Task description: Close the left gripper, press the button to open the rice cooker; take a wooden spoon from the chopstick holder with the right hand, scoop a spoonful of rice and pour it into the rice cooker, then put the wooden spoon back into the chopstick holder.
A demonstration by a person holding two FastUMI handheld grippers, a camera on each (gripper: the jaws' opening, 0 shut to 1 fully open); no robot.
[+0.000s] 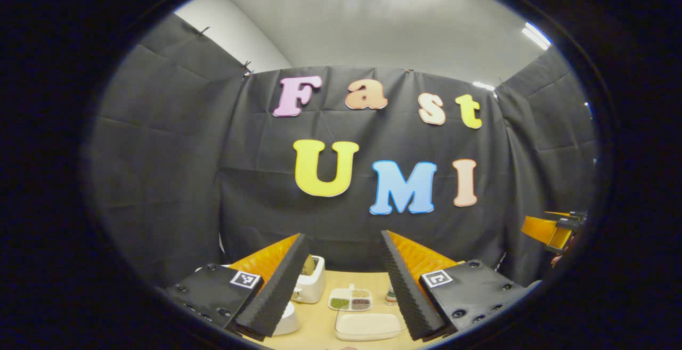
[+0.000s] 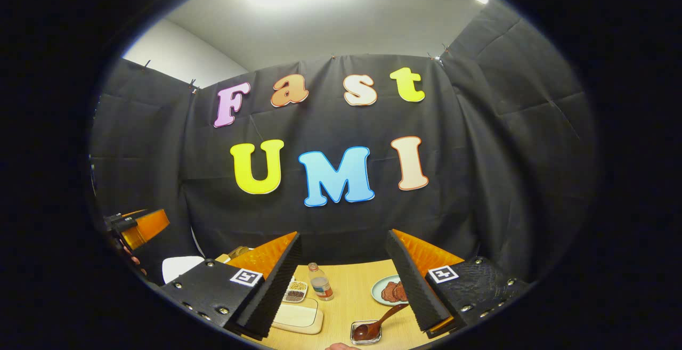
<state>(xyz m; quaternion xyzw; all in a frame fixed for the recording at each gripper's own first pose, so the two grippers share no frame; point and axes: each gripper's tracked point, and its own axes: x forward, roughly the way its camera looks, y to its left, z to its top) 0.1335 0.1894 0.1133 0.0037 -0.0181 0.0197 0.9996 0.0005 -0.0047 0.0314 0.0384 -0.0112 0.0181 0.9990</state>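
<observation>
Wooden table [image 1: 319, 328], rice cooker [image 1: 310, 279] beyond left gripper [image 1: 339, 318] (fingers spread), right gripper [image 2: 343, 319] likewise spread

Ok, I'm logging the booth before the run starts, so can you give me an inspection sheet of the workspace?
Surface: light wooden table, bare in the middle.
Job's things: white rice cooker, lid state unclear; brown wooden spoon resting in a small glass dish.
Clutter: clear plastic bottle, divided white grain tray, cream rectangular tray, pale green plate of brown slices.
Grippers: left gripper open; right gripper open.
Cables: nothing seen.
Surroundings: black cloth walls.
</observation>
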